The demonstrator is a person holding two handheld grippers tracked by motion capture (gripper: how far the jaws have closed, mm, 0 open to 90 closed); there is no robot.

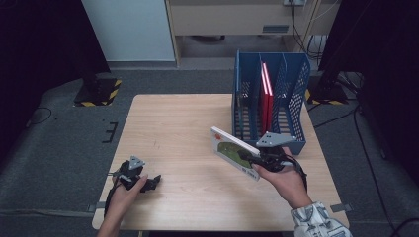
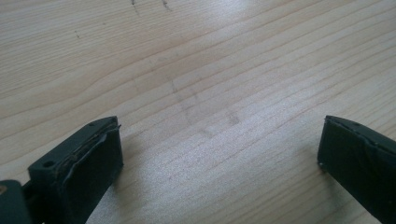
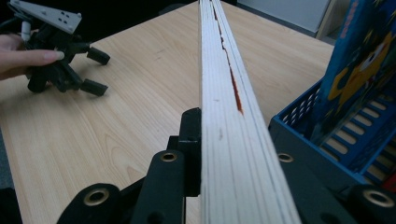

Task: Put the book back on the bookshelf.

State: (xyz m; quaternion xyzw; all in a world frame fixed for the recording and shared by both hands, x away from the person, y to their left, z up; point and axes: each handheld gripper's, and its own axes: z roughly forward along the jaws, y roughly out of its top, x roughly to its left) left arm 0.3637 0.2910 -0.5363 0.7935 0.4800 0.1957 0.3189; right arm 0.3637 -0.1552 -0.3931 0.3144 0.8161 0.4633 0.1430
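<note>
My right gripper point(image 1: 248, 159) is shut on a thin book point(image 1: 232, 149) with a white and green cover, holding it tilted above the table just in front of the blue file rack point(image 1: 296, 69). In the right gripper view the book's page edge point(image 3: 229, 107) runs away between the black jaws of the right gripper point(image 3: 238, 154). My left gripper point(image 1: 154, 181) rests on the wooden table point(image 1: 178, 123) near its front left corner. It stands open with bare wood between its fingers, as the left gripper view confirms for the left gripper point(image 2: 219, 149). It appears again as the left gripper point(image 3: 97, 71), held by a hand.
The blue mesh rack stands at the table's right rear with red books point(image 1: 267, 94) upright in a middle slot. Close by, the rack's wall point(image 3: 299, 126) holds a blue cartoon-covered book point(image 3: 359, 60). Dark floor with cables surrounds the table.
</note>
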